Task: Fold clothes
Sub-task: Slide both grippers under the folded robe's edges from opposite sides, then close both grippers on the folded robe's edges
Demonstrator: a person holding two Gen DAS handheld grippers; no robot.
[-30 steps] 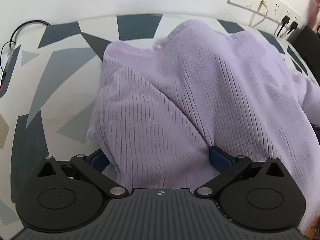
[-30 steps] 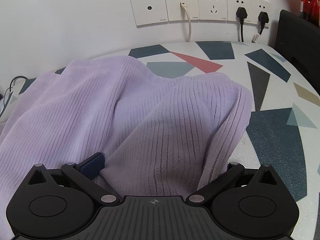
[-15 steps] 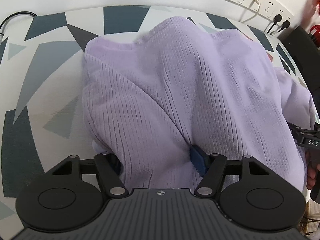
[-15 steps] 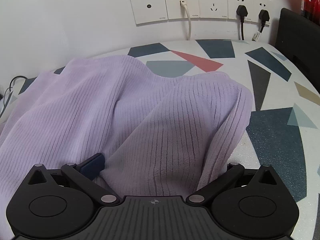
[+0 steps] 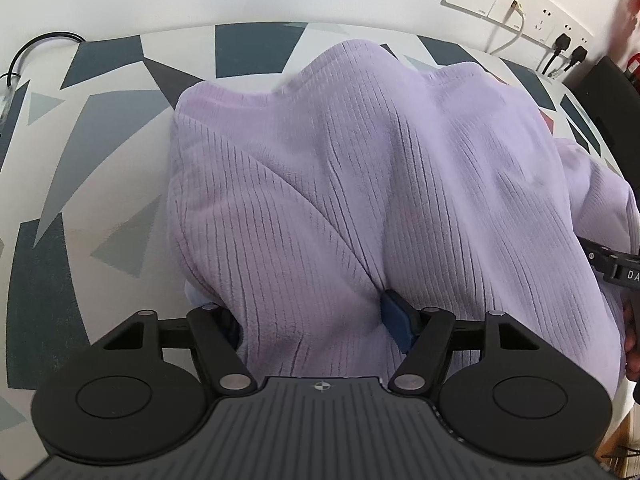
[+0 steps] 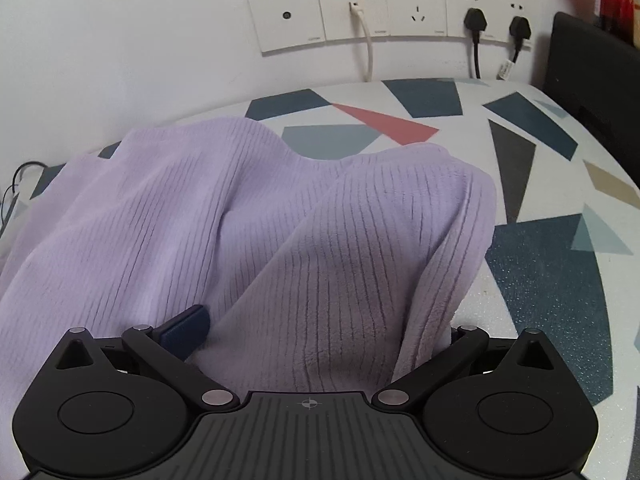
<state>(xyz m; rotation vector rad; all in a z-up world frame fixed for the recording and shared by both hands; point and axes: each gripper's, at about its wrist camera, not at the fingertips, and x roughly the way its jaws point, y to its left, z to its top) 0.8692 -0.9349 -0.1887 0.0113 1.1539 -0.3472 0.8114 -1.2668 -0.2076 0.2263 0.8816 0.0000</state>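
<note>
A lilac ribbed fleece garment [image 5: 360,184] lies bunched on the patterned table and also fills the right wrist view [image 6: 260,240]. My left gripper [image 5: 316,320] is shut on a thick fold of its near edge, with the cloth draped over the blue pads [image 5: 394,322]. My right gripper [image 6: 316,340] holds the garment's near edge between its jaws; one blue pad [image 6: 186,326] shows, the other is hidden under cloth. The right gripper's body [image 5: 616,268] shows at the right edge of the left wrist view.
The table [image 6: 540,280] is white with dark, grey and red shapes. Wall sockets with plugs and cables [image 6: 472,24] sit behind it. A black object [image 6: 592,68] stands at the far right. A black cable [image 5: 24,60] lies at the table's far left.
My left gripper has closed in on the fold and lifted, drawing the garment up and toward me. The right gripper's view has barely changed.
</note>
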